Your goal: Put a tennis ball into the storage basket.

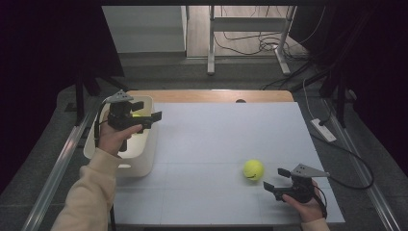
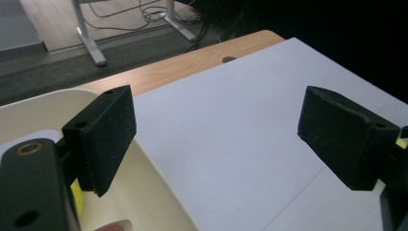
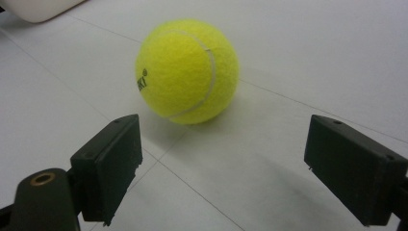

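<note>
**Two open grippers, one ball on the tabletop, one in the tub**

Black padded jaws of the right gripper (image 3: 221,168) rise closest to the lens in the right gripper view, and they stand wide apart with nothing between them. Just beyond them lies the fuzzy yellow-green tennis ball (image 3: 187,70), which rests on the white tabletop (image 3: 312,57); it does not touch either jaw. On the ball a small dark printed word and a pale curved seam are visible. In the high view the same ball (image 1: 253,170) sits at the near right part of the tabletop, and the right gripper (image 1: 275,179) is held low just beside it, to its right and a little nearer to the person.

The left gripper (image 1: 147,111) is held above the cream plastic tub (image 1: 144,161), which stands at the left edge of the tabletop. Its jaws also stand wide apart and hold nothing; in the left gripper view one jaw is over the tub's rim (image 2: 163,187) and the other is over the white surface. Behind the left jaw, a small yellow-green patch (image 2: 77,202) shows inside the tub, probably a second ball, but most of it is hidden. A cream sleeve (image 1: 89,197) covers the person's left forearm.
</note>
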`<state>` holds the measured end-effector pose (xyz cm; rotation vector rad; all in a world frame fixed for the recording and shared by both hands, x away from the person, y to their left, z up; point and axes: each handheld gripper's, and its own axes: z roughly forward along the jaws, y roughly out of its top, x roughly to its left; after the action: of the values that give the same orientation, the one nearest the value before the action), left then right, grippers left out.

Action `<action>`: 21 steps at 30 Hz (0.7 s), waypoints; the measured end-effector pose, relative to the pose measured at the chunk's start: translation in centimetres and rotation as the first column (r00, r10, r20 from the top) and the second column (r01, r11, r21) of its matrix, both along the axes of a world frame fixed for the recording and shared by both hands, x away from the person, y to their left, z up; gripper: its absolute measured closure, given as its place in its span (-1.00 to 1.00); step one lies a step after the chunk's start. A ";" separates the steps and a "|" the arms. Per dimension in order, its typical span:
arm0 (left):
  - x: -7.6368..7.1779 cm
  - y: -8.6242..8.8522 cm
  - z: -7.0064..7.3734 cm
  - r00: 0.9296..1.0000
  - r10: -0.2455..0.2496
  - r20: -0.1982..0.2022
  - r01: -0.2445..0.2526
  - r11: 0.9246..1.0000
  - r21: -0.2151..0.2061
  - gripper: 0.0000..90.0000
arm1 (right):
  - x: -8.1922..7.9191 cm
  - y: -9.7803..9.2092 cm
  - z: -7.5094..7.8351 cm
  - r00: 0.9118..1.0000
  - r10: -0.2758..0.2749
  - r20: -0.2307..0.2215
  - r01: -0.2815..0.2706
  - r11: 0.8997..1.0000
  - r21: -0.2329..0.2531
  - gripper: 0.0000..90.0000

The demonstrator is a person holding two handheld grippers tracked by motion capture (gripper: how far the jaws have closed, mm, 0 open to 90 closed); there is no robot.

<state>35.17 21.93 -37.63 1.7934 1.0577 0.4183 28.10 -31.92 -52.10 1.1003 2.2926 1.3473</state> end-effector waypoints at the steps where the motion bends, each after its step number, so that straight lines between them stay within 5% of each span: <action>1: -0.2 -0.2 0.1 1.000 0.000 0.001 0.000 1.000 0.002 -0.68 | 0.0 0.0 0.0 1.000 0.000 0.000 0.000 1.000 -0.003 -0.71; 11: -1.8 -1.7 0.6 0.998 -0.057 0.029 0.056 0.998 0.017 -0.68 | 0.1 0.3 0.0 1.000 0.010 0.001 -0.010 1.000 -0.007 -0.71; 21: -1.4 -3.8 0.5 0.995 -0.097 0.012 0.096 0.995 0.037 -0.67 | 0.0 0.3 0.1 1.000 0.010 0.002 -0.010 1.000 -0.006 -0.71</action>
<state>33.74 18.17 -37.13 1.8627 0.9554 0.3921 28.12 -31.64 -52.03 1.0872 2.3024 1.3432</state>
